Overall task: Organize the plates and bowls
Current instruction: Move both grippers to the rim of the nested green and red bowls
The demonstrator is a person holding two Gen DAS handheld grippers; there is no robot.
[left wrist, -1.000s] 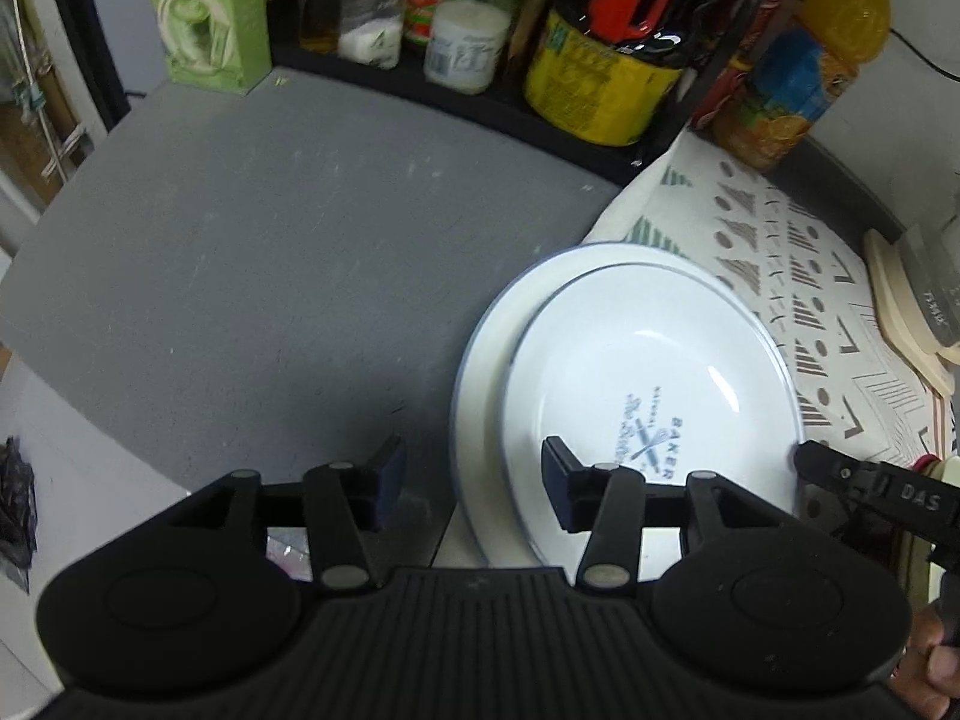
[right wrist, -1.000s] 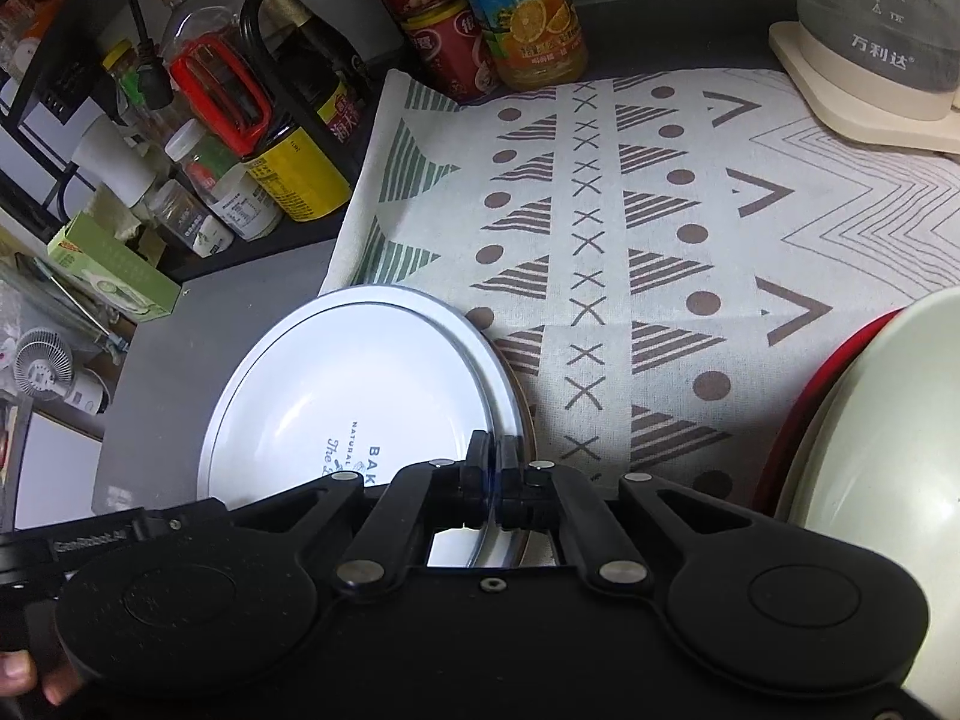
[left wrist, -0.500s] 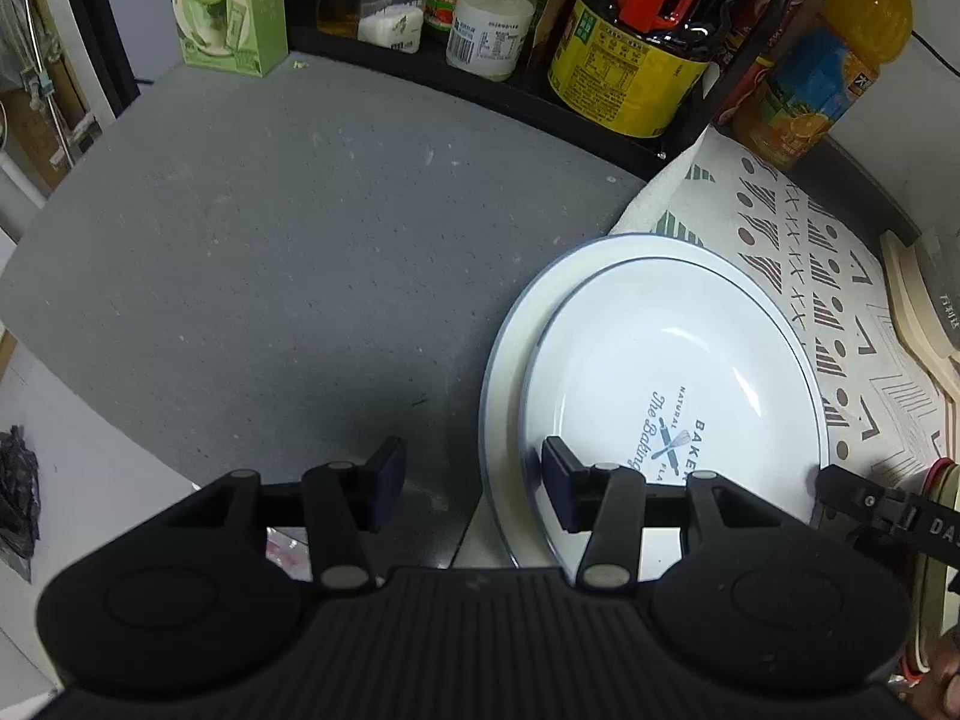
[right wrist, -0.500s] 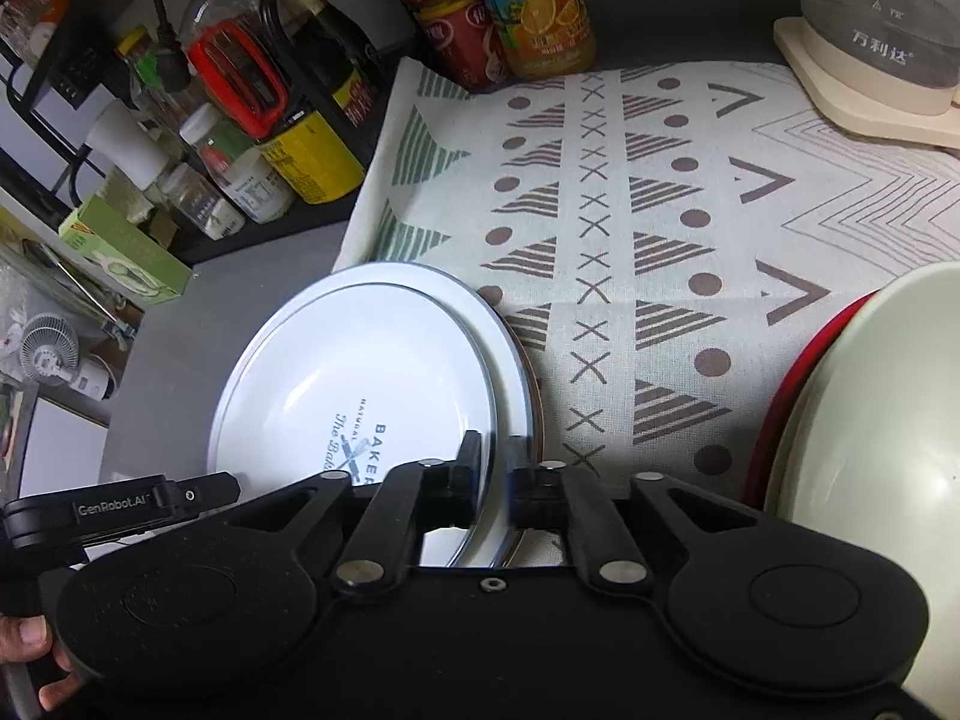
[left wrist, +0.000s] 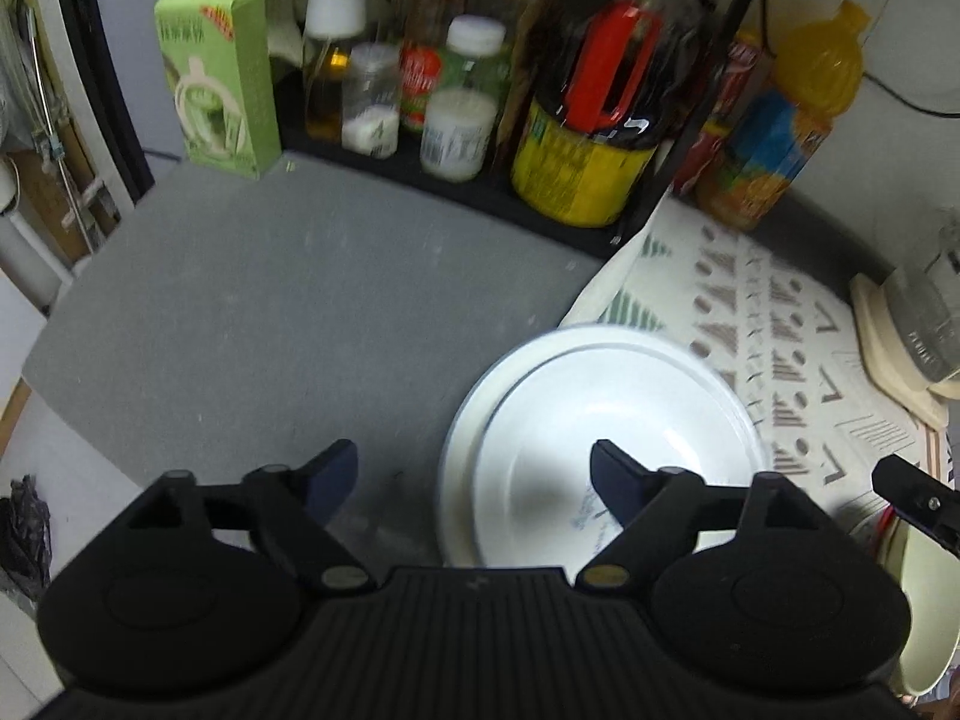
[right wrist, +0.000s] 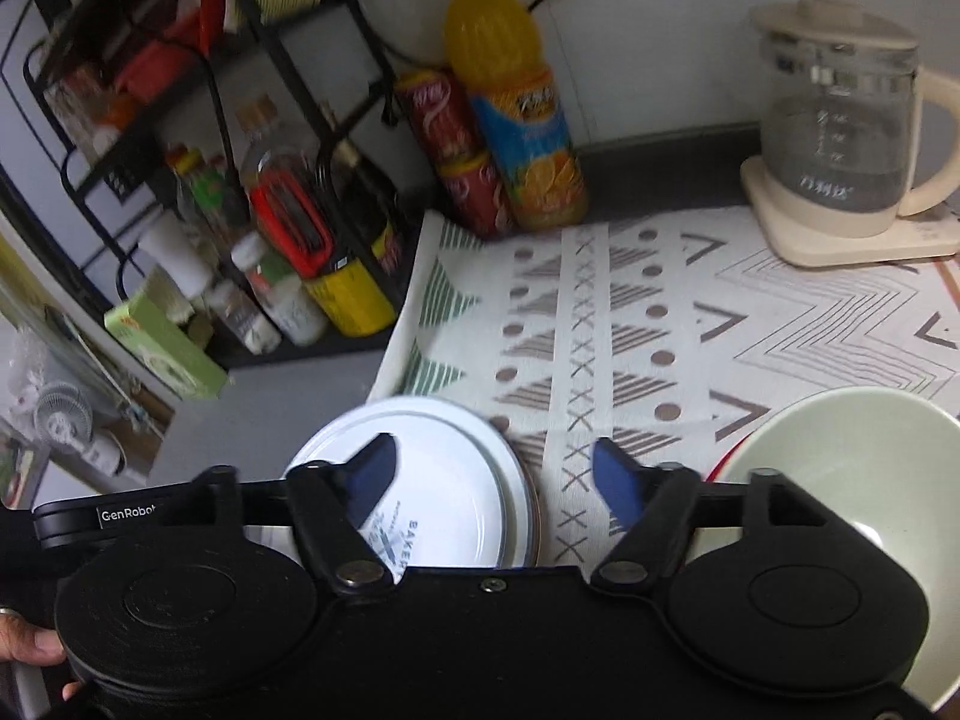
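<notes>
Two white plates [left wrist: 630,420] lie stacked, the upper one with blue print, half on the grey counter and half on the patterned mat. My left gripper [left wrist: 474,468] hovers above the stack's left rim. Its jaws are opening wide and the pads touch nothing. My right gripper [right wrist: 495,468] hangs above the right rim of the plates [right wrist: 444,468]. Its jaws are also opening, and the pads stand clear of the rim. A pale green bowl [right wrist: 840,480] rests on a red dish [right wrist: 720,468] at the lower right.
A black wire rack [right wrist: 180,120] with bottles and jars lines the back left, with a green box [left wrist: 216,78] beside it. An orange juice bottle [right wrist: 516,120], red cans [right wrist: 456,150] and a glass kettle [right wrist: 840,138] stand at the back wall. The patterned mat [right wrist: 660,330] covers the counter's right side.
The right gripper let go of the plate rim and opened wide. The left jaws widened too. Both grippers rose away from the stack, so more of the shelf and wall shows.
</notes>
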